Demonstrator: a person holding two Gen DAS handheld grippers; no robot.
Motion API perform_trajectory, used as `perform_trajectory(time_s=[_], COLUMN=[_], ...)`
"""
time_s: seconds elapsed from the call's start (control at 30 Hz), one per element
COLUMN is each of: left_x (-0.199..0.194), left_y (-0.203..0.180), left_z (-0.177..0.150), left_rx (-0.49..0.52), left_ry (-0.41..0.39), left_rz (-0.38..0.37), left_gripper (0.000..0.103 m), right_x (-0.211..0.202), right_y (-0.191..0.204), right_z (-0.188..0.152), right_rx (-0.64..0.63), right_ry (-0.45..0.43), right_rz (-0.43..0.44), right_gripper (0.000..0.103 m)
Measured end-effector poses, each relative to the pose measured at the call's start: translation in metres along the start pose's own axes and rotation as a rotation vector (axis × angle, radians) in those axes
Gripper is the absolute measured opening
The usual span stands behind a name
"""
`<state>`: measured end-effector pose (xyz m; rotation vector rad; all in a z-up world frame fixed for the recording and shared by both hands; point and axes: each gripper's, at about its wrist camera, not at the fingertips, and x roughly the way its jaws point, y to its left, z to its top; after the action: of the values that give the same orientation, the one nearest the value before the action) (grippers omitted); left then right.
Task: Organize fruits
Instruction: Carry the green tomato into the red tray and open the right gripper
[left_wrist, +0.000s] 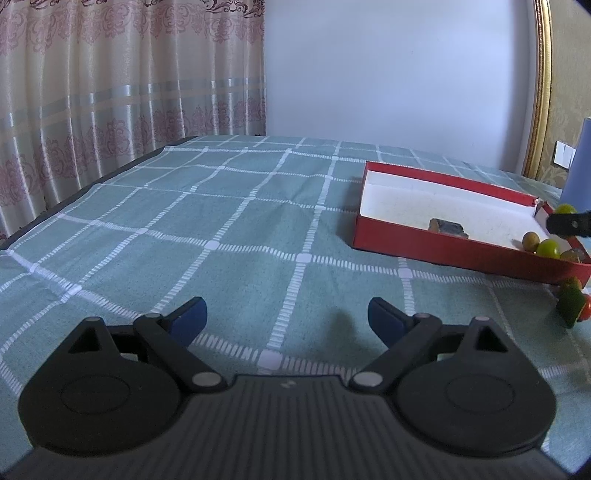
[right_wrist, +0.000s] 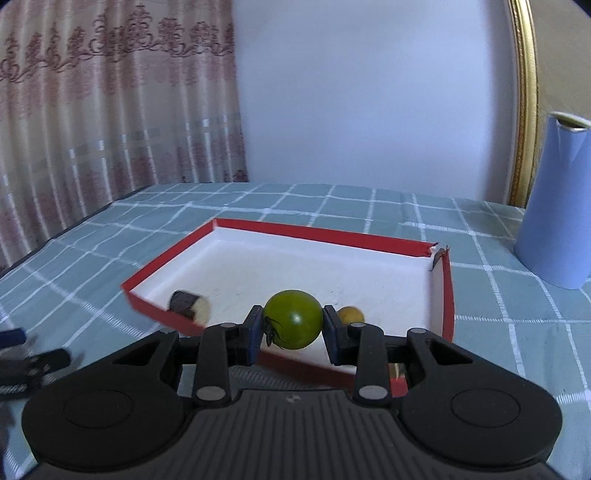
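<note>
Clamping a green tomato (right_wrist: 293, 319) between its pads, the right gripper (right_wrist: 292, 334) hangs over the near wall of the red box (right_wrist: 314, 233), at 6 o'clock in its view; the left gripper (left_wrist: 287, 319), jaws wide apart, hovers over the checked cloth (left_wrist: 221, 221).

This is a room in a home: patterned curtains (left_wrist: 129, 92) hang at the left, a table has a green checked cloth (left_wrist: 221, 229), a gold frame (right_wrist: 526, 103) stands against the white wall (left_wrist: 388, 74), and light switches (left_wrist: 564, 152) are beside it
</note>
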<state>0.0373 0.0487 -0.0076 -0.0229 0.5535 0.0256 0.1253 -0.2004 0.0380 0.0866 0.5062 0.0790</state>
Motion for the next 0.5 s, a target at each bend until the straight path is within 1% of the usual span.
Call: perform_trajectory(time_s=[0.2,0.23,0.27,0.3,0.33,0.37,0.5], left_x=[0.0,0.0,0.001,0.001,0.001,0.001,0.002], left_y=[0.001,0.001,0.001,0.001,0.001,0.001,0.0], left_z=[0.0,0.001,0.001,0.001,0.001,0.001,0.001], left_rx=[-0.004,-0.005,-0.005,-0.005,-0.005,-0.004,0.0], left_ry=[0.002,0.002,0.003,0.004,0.004,0.003,0.008], left_rz=[-0.006,-0.006,-0.006,-0.006,-0.005,-0.004,0.001], left_gripper=[0.093,0.093,0.093,0.093,0.093,0.093,0.093], right_x=[0.026,0.03,0.034,0.036,0.036,0.033,0.004], right_y=[-0.008,-0.01,-0.011,-0.011,-0.012,-0.014,-0.02], right_z=[0.007,0.006,0.006,0.004,0.003,0.0,-0.008], right_rx=[0.035,0.046,0.043,0.038,0.041,0.051,0.072], right_ry=[0.024,0.026,0.029,0.034,0.035,0.023,-0.016], right_rz=[-0.017,-0.034,-0.05,-0.058,-0.066,-0.076,-0.057], right_gripper=[0.034,0.035,0.041,0.045,0.05,0.052,0.052])
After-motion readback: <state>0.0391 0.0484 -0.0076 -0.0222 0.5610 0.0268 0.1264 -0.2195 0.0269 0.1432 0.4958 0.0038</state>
